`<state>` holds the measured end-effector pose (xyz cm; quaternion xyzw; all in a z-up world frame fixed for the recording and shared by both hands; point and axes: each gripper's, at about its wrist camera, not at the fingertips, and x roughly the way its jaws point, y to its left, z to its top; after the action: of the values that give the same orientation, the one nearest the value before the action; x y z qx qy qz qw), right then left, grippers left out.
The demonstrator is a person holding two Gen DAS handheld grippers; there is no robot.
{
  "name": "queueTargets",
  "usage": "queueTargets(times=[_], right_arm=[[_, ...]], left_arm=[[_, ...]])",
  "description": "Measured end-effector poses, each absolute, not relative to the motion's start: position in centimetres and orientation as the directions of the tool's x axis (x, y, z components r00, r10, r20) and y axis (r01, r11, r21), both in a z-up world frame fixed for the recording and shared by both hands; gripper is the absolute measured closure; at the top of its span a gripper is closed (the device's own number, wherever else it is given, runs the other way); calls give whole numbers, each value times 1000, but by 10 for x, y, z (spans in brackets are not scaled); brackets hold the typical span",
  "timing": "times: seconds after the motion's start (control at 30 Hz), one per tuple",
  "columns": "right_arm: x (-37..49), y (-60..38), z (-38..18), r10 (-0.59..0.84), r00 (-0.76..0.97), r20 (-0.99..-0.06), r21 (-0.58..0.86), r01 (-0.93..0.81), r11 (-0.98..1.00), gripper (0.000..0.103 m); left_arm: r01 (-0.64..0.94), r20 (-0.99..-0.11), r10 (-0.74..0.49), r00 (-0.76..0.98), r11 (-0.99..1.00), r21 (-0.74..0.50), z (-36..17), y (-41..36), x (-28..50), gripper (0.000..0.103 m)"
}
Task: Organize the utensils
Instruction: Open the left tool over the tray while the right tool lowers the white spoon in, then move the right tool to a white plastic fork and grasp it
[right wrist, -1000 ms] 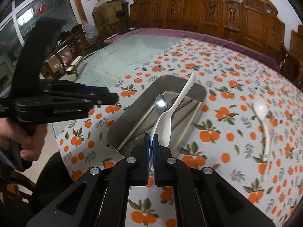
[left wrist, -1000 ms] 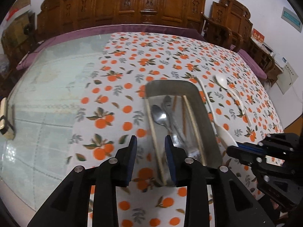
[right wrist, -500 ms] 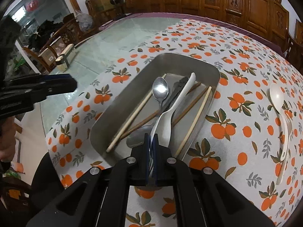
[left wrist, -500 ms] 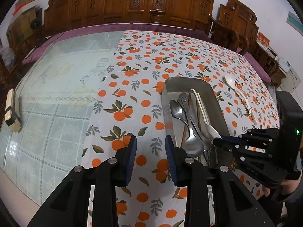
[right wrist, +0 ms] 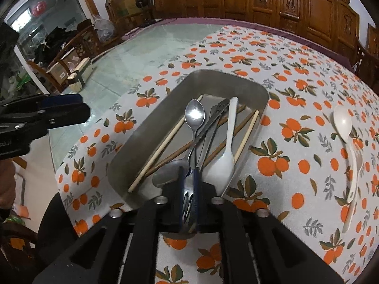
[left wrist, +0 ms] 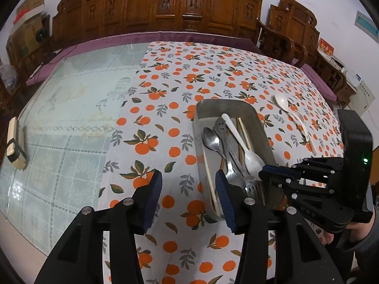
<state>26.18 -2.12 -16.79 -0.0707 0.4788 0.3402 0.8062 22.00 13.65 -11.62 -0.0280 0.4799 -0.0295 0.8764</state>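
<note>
A metal tray (left wrist: 260,127) (right wrist: 146,127) lies on the orange-print tablecloth and holds metal spoons (right wrist: 194,114), chopsticks (right wrist: 163,148), a fork and a white plastic spoon (right wrist: 222,163) (left wrist: 251,158). The white spoon lies loose in the tray beside my right gripper (right wrist: 188,179) (left wrist: 266,174). That gripper hovers at the tray's near end with a small gap between its fingers and holds nothing. Two more white spoons (right wrist: 343,123) (left wrist: 284,103) lie on the cloth right of the tray. My left gripper (left wrist: 188,184) is open and empty, left of the tray.
A bare glass tabletop (left wrist: 66,108) lies left of the cloth, with a small wooden block (left wrist: 14,146) near its edge. Carved wooden chairs (left wrist: 165,7) line the far side. The table's front edge is close below the grippers.
My right gripper has lowered the white spoon into the tray and let go of it; its fingers have parted slightly. My left gripper has opened wider and shifted left.
</note>
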Motion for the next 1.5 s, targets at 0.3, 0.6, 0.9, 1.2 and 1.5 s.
queueTargets(times=[0.3,0.6,0.9,1.2,1.5], right_arm=[[236,-64,-131,502,383,-776,213,-589,779,79],[226,-124,-109,447,498,-743,180,-494,851,44],[232,-196,-137,318,519,-794,119,-380,917,44],[276,-240,-173,267,488,-831,133,-293,947,64],[315,-232,-206,256,429,-867,122,-315,941,80]], left_arm=[[46,-830,-82,551,997,-68,-111,115,221,31],[72,-825,-120,553,993,-96,-113,86,225,10],[91,-805,-137,578,990,-104,-118,51,231,10],[139,-808,-175,563,983,-115,-126,14,246,10],[157,-812,-177,557,982,-106,-132,-16,267,10]])
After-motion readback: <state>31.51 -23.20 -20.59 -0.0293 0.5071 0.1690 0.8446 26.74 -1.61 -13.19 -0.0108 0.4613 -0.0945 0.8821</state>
